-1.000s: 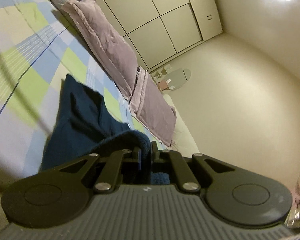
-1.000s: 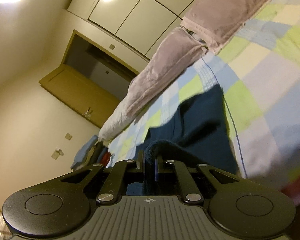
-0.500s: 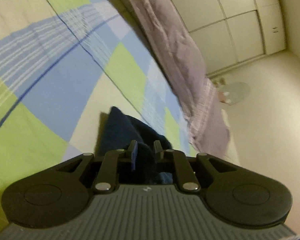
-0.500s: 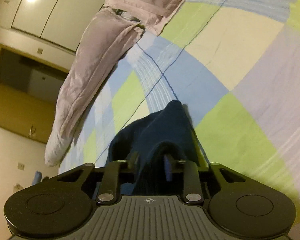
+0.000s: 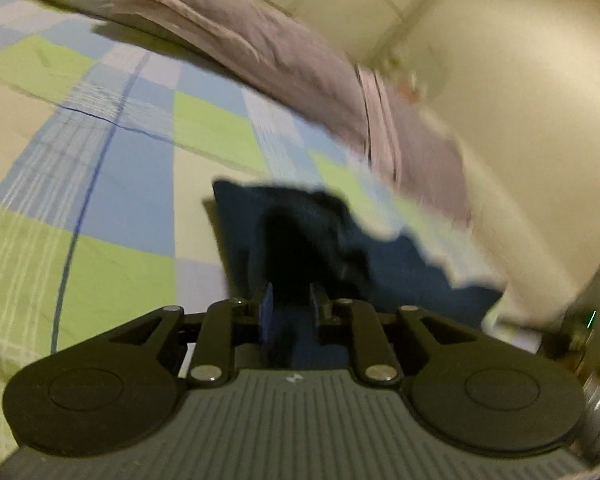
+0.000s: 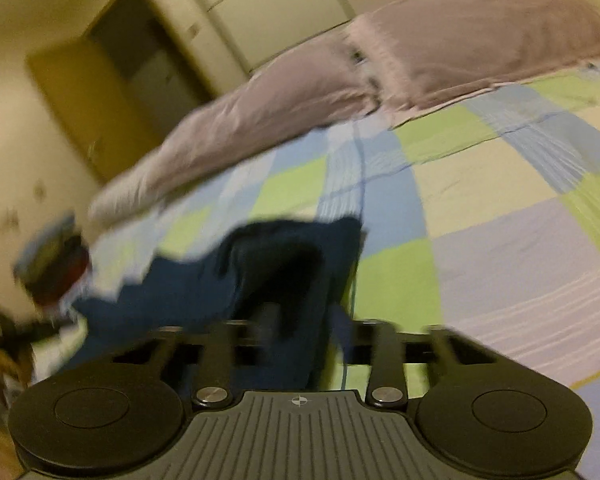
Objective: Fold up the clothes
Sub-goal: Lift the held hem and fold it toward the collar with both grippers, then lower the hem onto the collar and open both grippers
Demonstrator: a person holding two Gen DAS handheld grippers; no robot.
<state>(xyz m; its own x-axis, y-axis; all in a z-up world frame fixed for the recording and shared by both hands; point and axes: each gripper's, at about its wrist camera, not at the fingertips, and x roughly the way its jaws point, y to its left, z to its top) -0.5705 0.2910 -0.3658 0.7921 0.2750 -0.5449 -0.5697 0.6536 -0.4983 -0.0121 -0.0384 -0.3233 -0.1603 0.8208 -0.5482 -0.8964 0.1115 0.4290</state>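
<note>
A dark blue garment [image 5: 400,264] lies bunched on the checked bedspread [image 5: 120,184]. My left gripper [image 5: 291,300] is low over its near edge. The jaws stand a little apart, and a dark fold of the cloth rises between them without being pinched. In the blurred right wrist view the same garment [image 6: 188,280] spreads off to the left. My right gripper [image 6: 304,320] has its jaws apart and closing, with a hump of the cloth between them; the pads do not look pressed on it.
Mauve pillows [image 5: 284,60] [image 6: 460,52] line the far edge of the bed. A heap of clothes [image 6: 56,264] sits past the bed's left side. A wardrobe [image 6: 280,12] and a doorway [image 6: 112,80] stand behind.
Both grippers came down to the bed with the blue garment and rolled closer to level. Their jaws, shut on the cloth a second ago, now stand apart, and the garment rests on the bedspread.
</note>
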